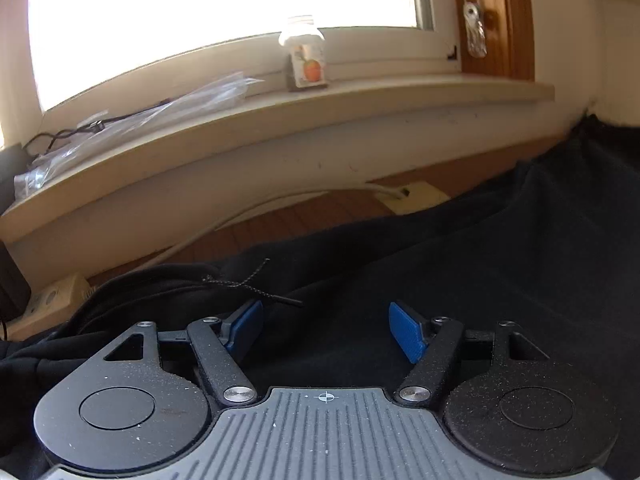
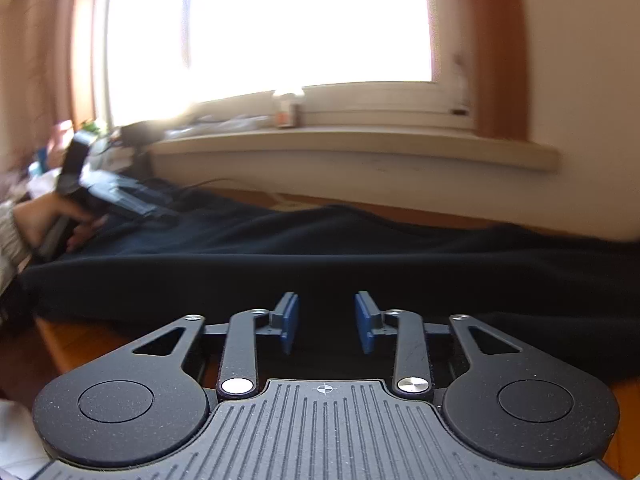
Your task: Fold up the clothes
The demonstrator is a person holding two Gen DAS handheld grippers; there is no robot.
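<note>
A black garment (image 1: pixel 460 272) lies spread over a wooden table, and a drawstring (image 1: pixel 256 288) rests on its bunched part at the left. My left gripper (image 1: pixel 326 330) hovers low over the cloth, open, with nothing between its blue pads. In the right wrist view the same black garment (image 2: pixel 320 264) stretches across the table (image 2: pixel 80 344). My right gripper (image 2: pixel 327 322) is open at the garment's near edge, its jaws empty. At the far left of that view a hand (image 2: pixel 52 220) holds the left gripper (image 2: pixel 120 196) over the cloth, blurred.
A windowsill (image 1: pixel 280 128) runs along the wall behind the table, holding a small jar (image 1: pixel 306 56), clear plastic bags (image 1: pixel 132 124) and cables. A power strip (image 1: pixel 56 296) and a white cable (image 1: pixel 224 220) lie at the table's back. Clutter (image 2: pixel 72 148) stands at the far left.
</note>
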